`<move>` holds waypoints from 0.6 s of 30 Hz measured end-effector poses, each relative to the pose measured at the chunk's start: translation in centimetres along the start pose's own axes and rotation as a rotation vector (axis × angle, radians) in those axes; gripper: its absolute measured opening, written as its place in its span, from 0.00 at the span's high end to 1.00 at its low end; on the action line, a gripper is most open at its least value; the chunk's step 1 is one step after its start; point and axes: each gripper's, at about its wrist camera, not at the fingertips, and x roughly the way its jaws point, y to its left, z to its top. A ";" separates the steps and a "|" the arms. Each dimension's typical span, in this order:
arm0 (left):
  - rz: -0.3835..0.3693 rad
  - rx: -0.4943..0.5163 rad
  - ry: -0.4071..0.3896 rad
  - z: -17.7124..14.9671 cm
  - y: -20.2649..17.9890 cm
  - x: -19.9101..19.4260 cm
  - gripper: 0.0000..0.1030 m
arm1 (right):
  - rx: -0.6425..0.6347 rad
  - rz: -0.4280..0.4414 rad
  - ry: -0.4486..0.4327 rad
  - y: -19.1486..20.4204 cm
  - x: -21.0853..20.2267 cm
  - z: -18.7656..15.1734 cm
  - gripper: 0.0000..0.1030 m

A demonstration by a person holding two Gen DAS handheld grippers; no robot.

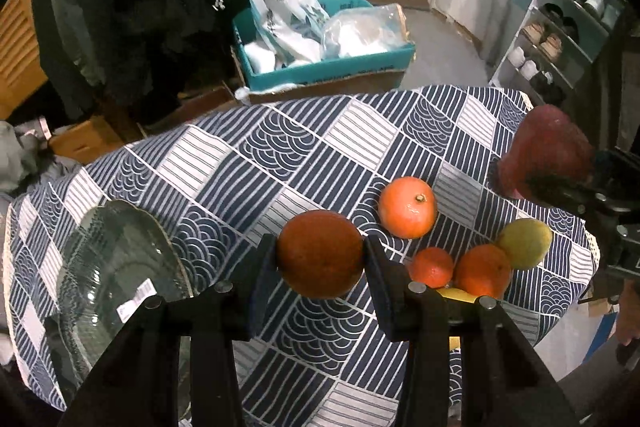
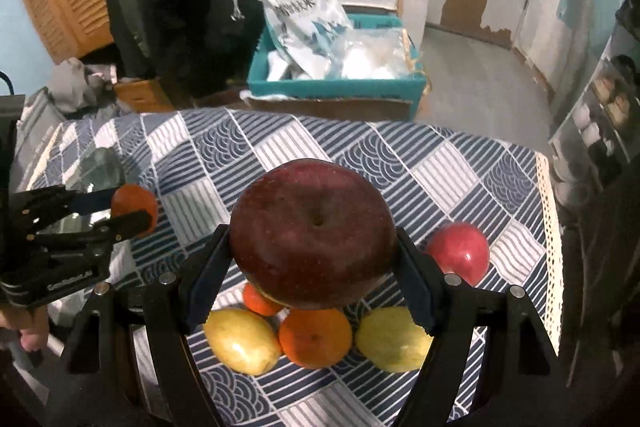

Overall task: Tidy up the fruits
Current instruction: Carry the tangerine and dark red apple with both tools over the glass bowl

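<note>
My left tool is closed, its two fingers pinching from 9 and 3 o'clock, held raised and pointing forward. My right tool is likewise clamped, fingers spread wide at 9 and 3 o'clock. From the right wrist view, my left tool sits at 9 o'clock.

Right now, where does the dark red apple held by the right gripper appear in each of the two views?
Left wrist view: the dark red apple is at the far right edge, raised above the table, in the right gripper.
Right wrist view: the dark red apple fills the centre, clamped in the right gripper.
Shared landmark: the teal box of white bags behind the table.
</note>
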 end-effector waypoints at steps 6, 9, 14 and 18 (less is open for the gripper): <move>0.007 -0.017 -0.030 0.1 1.2 -1.8 0.57 | -0.033 0.012 -0.028 1.4 -1.0 0.4 0.24; 0.011 -0.027 -0.047 0.1 1.7 -2.7 0.57 | -0.044 0.027 -0.039 2.1 -1.4 0.7 0.24; 0.017 -0.041 -0.079 0.0 2.9 -4.5 0.57 | -0.063 0.052 -0.051 3.3 -1.7 1.1 0.24; 0.024 -0.050 -0.098 -0.3 3.7 -5.5 0.57 | -0.079 0.074 -0.060 4.6 -1.8 1.6 0.24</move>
